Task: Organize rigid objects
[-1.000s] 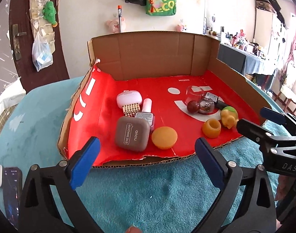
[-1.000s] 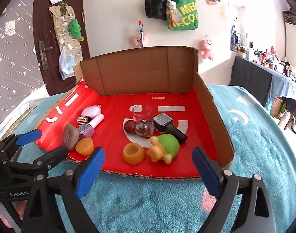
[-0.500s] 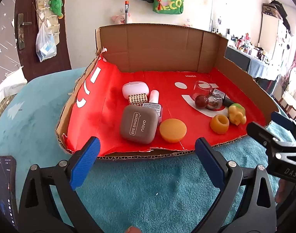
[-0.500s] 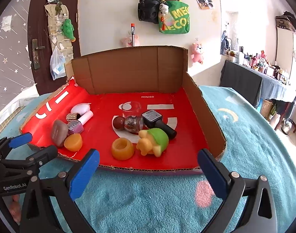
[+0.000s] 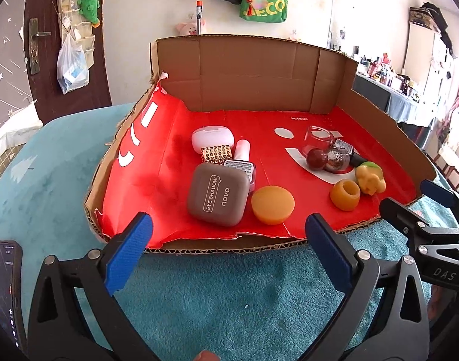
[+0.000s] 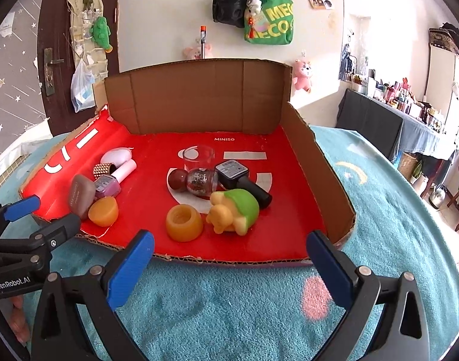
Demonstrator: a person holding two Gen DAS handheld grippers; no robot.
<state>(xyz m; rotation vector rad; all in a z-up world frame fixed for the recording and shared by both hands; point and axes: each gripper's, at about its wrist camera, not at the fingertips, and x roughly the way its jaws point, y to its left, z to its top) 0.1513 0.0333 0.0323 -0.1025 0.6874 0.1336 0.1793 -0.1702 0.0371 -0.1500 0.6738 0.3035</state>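
Pulled back slightly from cardboard tray (image 6: 319, 162), right gripper (image 6: 229, 258) spread wide, empty; left gripper (image 5: 226, 246) likewise wide, empty. Hovering over teal cloth (image 6: 229, 307), probably picking target. Toy turtle (image 6: 235, 210), orange cup (image 6: 184, 222), eyeshadow case (image 5: 218, 197) loose inside tray.

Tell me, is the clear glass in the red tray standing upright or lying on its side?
Upright. The clear glass stands on its base on the red tray, with its round rim facing up, just behind the glitter bottle.

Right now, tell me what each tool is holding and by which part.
Nothing is held. The left tool and right tool are both open over the teal cloth, with nothing between their pads.
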